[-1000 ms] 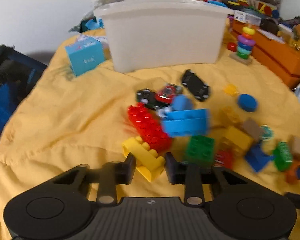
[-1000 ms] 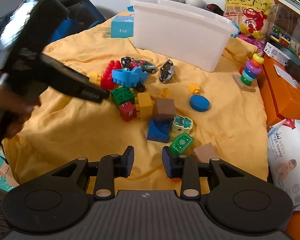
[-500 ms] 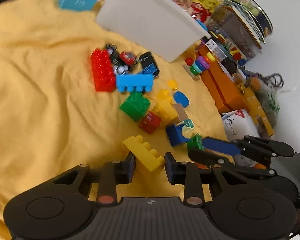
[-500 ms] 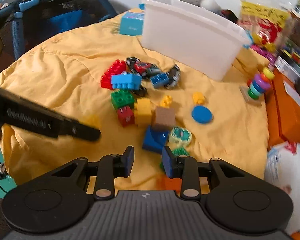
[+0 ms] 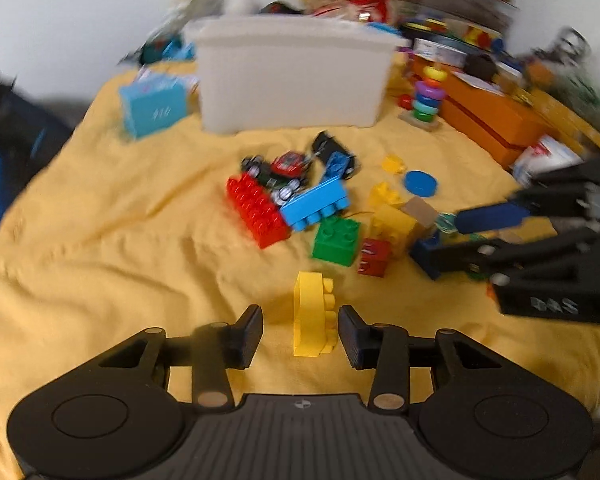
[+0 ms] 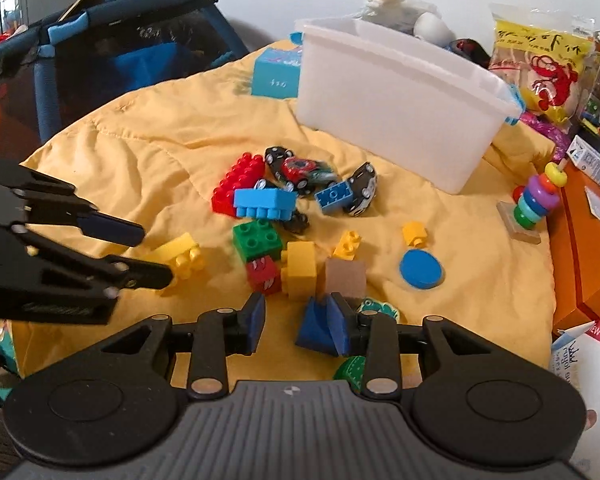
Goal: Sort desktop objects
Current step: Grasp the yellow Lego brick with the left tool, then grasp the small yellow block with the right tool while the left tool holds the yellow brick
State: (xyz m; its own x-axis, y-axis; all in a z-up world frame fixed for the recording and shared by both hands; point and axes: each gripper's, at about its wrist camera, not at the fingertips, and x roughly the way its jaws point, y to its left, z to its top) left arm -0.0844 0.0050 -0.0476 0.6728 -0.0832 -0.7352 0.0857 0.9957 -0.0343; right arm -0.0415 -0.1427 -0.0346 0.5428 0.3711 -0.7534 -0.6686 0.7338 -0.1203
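The left gripper (image 5: pixel 300 330) has just been opening, its jaws apart beside the yellow brick (image 5: pixel 312 316). Retreat straight toward six o'clock without nudging it. The right gripper (image 6: pixel 298 322) also stands apart.

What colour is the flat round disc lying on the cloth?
Blue; the disc shows best in the right wrist view.

White plastic bin (image 5: pixel 292 80) upper centre on yellow quilt (image 5: pixel 120 240). Light-blue cardboard box (image 5: pixel 153 109) left of bin, stacked-ring toy (image 5: pixel 428 96) right. Brick pile centre; long yellow plastic brick (image 5: pixel 312 320) alone below it.
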